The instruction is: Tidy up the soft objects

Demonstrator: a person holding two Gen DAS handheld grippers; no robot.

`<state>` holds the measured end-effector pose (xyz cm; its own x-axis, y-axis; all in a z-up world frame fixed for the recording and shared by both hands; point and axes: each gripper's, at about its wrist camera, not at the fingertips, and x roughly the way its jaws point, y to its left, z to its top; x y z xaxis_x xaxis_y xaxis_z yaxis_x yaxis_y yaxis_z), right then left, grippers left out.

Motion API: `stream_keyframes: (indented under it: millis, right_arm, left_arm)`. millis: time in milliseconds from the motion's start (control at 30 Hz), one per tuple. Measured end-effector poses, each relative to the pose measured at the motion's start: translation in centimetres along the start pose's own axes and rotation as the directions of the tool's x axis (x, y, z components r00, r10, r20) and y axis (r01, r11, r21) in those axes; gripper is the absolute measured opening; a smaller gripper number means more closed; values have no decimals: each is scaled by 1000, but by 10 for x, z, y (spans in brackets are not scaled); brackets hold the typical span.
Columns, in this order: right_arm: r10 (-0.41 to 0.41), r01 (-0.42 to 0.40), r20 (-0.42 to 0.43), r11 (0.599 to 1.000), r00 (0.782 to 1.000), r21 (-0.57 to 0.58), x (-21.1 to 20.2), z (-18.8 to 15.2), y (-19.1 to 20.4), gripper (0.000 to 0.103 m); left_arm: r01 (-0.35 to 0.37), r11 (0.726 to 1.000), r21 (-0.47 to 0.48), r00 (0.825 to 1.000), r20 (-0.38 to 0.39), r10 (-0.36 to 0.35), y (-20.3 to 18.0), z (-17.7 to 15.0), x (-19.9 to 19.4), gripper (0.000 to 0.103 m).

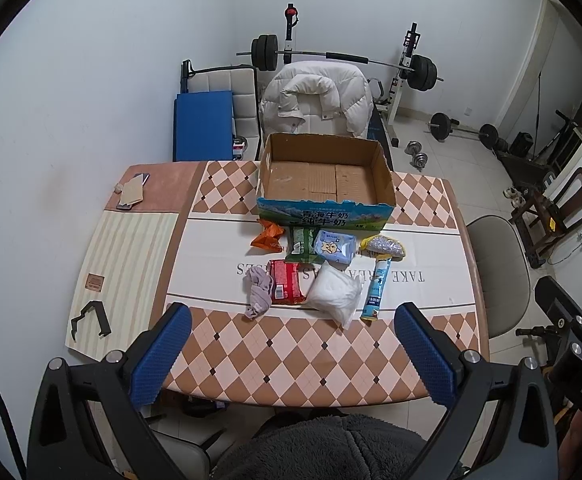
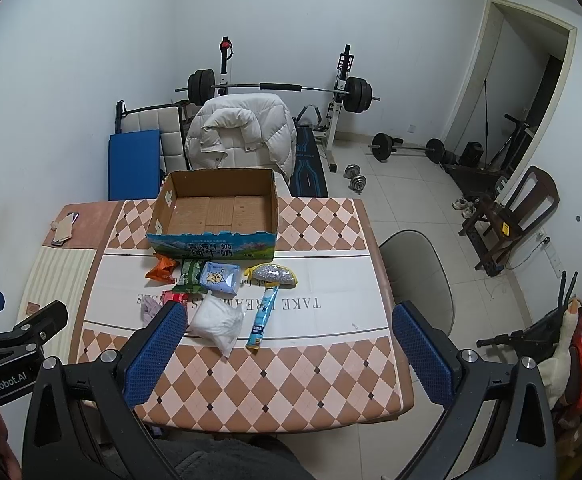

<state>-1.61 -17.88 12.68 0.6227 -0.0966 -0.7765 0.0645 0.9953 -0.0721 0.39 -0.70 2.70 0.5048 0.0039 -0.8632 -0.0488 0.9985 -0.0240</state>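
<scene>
Lying mid-desk before the cardboard box (image 1: 325, 178): white soft bag (image 1: 335, 295), grey cloth (image 1: 258, 288), red packet (image 1: 287, 282). Left gripper (image 1: 293, 354) and right gripper (image 2: 291, 354) hover over the near desk (image 1: 291, 356) edge, jaws apart, holding nothing.

Place: room in a home, doubling as a gym
Signs: barbell rack (image 1: 343, 56) by the wall, dumbbells (image 1: 418, 155) on tiled floor, puffer jacket (image 1: 317, 98) over a chair, checked cloth on the bench (image 1: 291, 344)

"GenRobot.AI" on left tool (image 2: 3, 386)
</scene>
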Motion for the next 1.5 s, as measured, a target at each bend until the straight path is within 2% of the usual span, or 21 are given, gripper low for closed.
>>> stream_keyframes:
  millis: [1000,1133,1300,1433,1500]
  right_arm:
    - [0,0,8,1000,1000,-1,-4,1,0,103]
    - [6,-6,1,1000,1000,0,-4,2,1,103]
    - [52,-53,-59,998,997,-16,23,4,7,103]
    - [117,-132,-148,987,982,-97,94,2,29,103]
    - [128,-166,-211,971,969,-172,136,-1,45,103]
  left_arm:
    - [-1,1000,-2,1000,4,1,-1,-1,0,103]
    - [-4,1000,3,1000,-11,4,0,7,4,103]
    - [-53,999,9,998,-44,54,16,17,42,103]
    - [-108,994,-1,986,-131,107,41,15,109,103]
    - [-136,991,11,972,-192,135,52,10,148,103]
